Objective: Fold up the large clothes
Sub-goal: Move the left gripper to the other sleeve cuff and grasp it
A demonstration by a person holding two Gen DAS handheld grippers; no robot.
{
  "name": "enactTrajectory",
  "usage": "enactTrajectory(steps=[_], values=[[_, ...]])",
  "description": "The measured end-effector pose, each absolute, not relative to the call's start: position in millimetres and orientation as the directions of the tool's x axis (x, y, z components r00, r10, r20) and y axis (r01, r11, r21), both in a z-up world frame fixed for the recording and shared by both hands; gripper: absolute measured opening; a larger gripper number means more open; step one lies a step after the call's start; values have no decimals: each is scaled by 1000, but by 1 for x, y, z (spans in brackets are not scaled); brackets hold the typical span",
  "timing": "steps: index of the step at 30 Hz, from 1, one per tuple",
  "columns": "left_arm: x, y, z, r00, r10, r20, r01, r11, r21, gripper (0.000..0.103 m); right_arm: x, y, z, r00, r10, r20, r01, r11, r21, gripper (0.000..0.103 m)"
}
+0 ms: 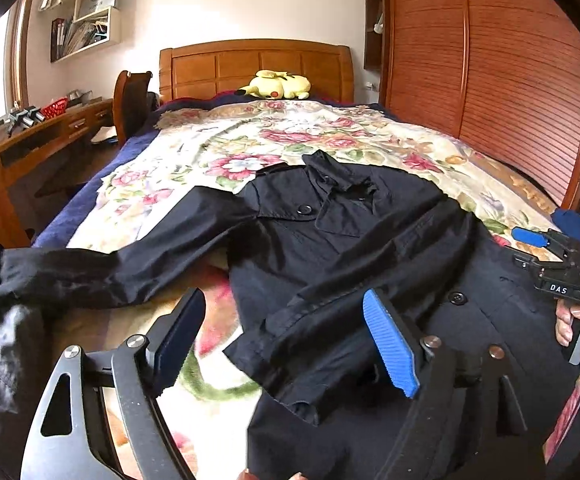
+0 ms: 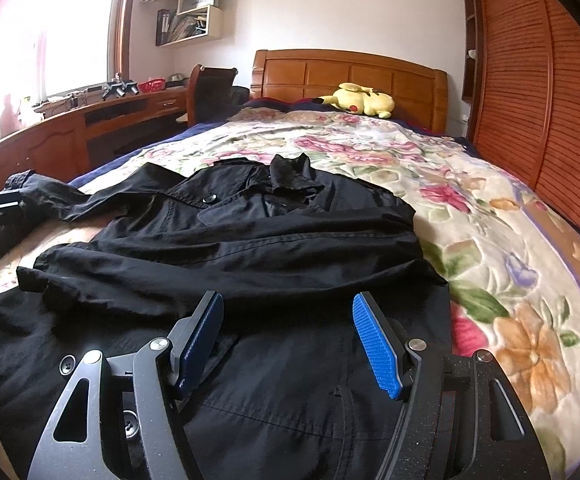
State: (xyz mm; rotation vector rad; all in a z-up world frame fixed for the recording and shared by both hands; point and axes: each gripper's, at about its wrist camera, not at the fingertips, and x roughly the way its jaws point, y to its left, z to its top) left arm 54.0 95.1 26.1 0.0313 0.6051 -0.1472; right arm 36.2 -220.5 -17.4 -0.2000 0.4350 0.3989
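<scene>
A black button-front coat (image 1: 330,240) lies face up on the floral bed cover (image 1: 230,148), collar toward the headboard. One sleeve is folded across its front; the other sleeve (image 1: 90,272) stretches out to the left. My left gripper (image 1: 286,312) is open and empty, just above the folded sleeve's cuff. My right gripper (image 2: 288,312) is open and empty over the coat's (image 2: 230,240) lower front. The right gripper also shows at the right edge of the left wrist view (image 1: 530,246), open.
A yellow plush toy (image 1: 276,85) lies by the wooden headboard (image 1: 250,60). A wooden desk (image 1: 30,148) and chair (image 1: 130,100) stand to the left of the bed. Louvred wardrobe doors (image 1: 510,60) run along the right.
</scene>
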Motion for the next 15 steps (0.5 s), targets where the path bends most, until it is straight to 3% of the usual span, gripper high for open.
enactTrajectory(steps=[12, 15], values=[[49, 157, 37, 811, -28, -585, 47, 999, 17, 82, 27, -203, -13, 805, 396, -440, -479, 873, -90, 69], [47, 177, 41, 816, 8, -578, 20, 999, 42, 82, 23, -197, -9, 798, 427, -425, -497, 865, -63, 79]])
